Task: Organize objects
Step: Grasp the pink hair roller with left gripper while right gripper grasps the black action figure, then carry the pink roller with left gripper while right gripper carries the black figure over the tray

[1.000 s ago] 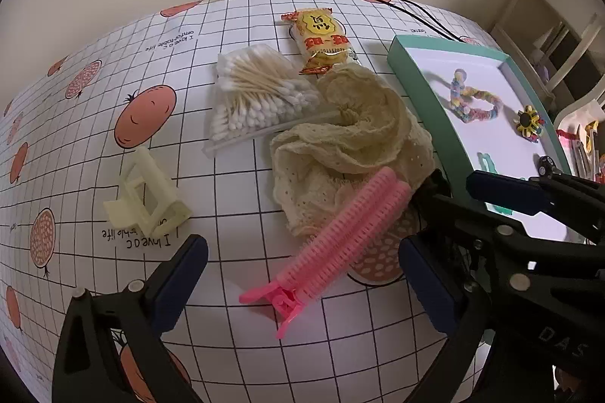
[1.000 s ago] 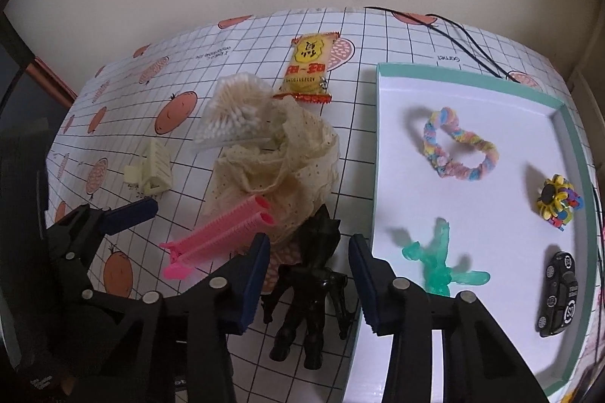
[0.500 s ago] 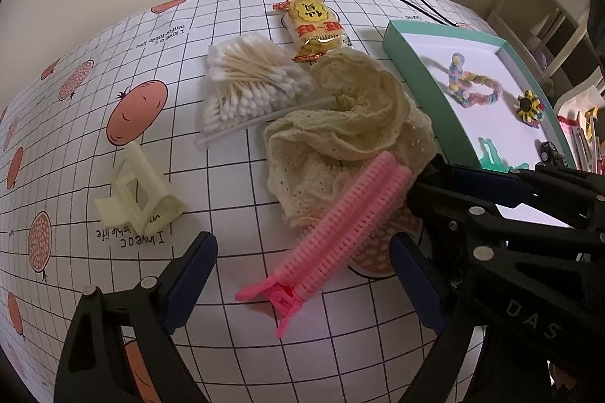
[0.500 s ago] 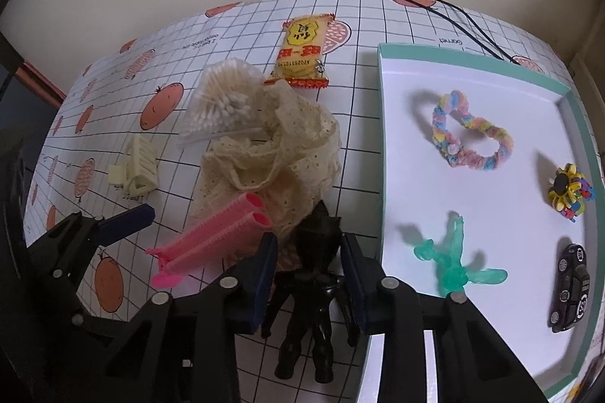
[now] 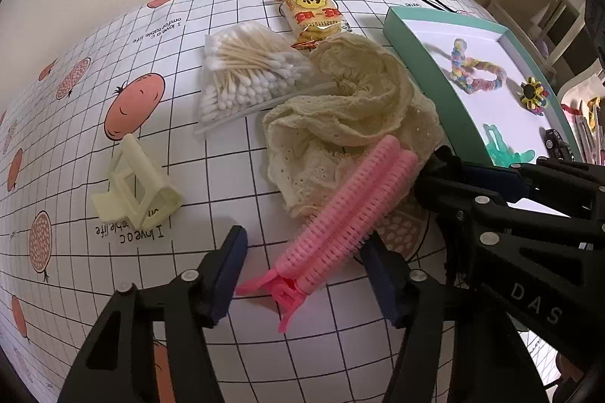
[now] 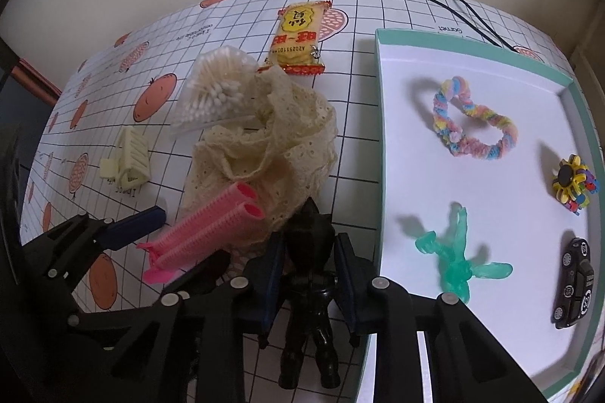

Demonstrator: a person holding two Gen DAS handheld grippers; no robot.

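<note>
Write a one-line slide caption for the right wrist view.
Right gripper closed around a black action figure beside the teal-rimmed tray, as the open left gripper straddles a pink hair roller clip.

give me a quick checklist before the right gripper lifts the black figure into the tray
1. Right gripper pads on both sides of the black figure: ok.
2. Firm grip: cannot tell.
3. Figure free of the lace cloth: cannot tell; its head is next to the cloth's edge.
4. Bare spot in the tray: ok, near the green figure.
5. Left gripper out of the path: ok; open around the pink hair clip.
</note>
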